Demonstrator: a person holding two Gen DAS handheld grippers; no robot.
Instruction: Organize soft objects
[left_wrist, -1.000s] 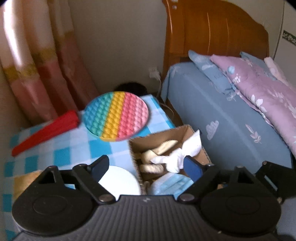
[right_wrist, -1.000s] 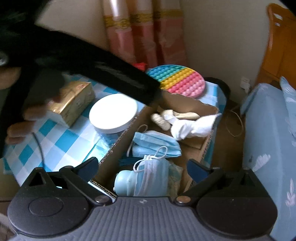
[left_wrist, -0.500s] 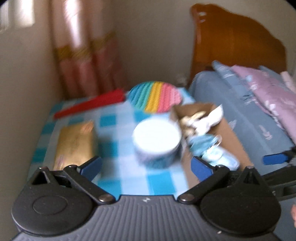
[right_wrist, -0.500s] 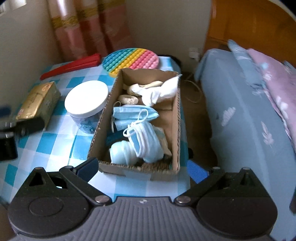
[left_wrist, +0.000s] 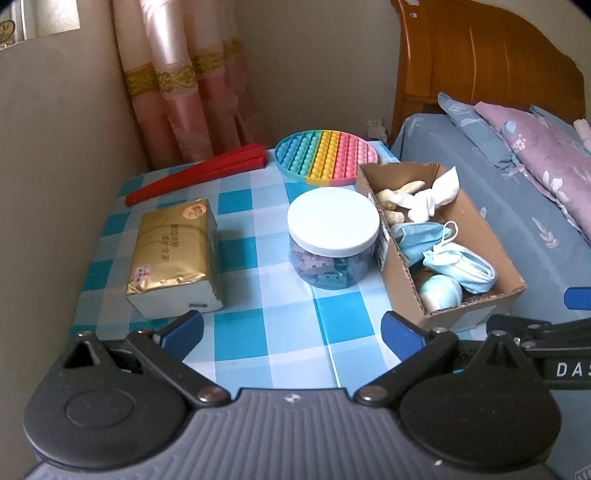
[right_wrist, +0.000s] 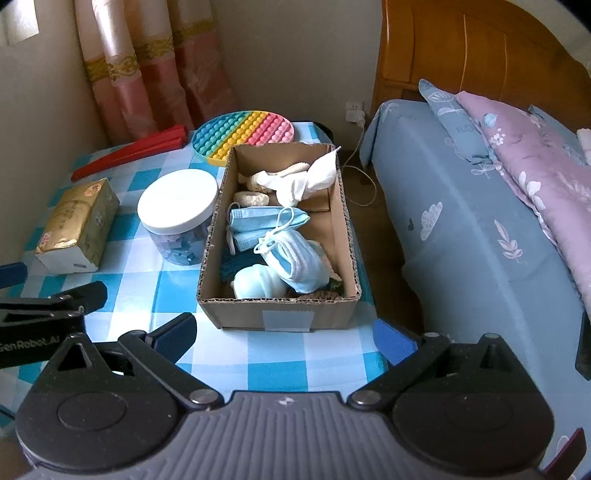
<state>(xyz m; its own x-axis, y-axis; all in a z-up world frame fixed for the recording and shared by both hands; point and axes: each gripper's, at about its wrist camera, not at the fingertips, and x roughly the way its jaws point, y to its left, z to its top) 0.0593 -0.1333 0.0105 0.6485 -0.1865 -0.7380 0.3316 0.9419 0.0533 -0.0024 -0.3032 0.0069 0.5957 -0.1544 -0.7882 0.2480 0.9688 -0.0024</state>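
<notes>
Left wrist view shows our left gripper (left_wrist: 291, 326) and right gripper (right_wrist: 282, 334) both wide and empty, so we judge sorting nearly done, with the gold tissue pack (left_wrist: 173, 254) left of centre perhaps next for the brown cardboard box (left_wrist: 400, 280).

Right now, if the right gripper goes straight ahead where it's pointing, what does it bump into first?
Probably the near wall of the cardboard box, which sits straight ahead of the open right gripper. Nothing lies between them but checkered tablecloth, though the depth is hard to judge.
</notes>
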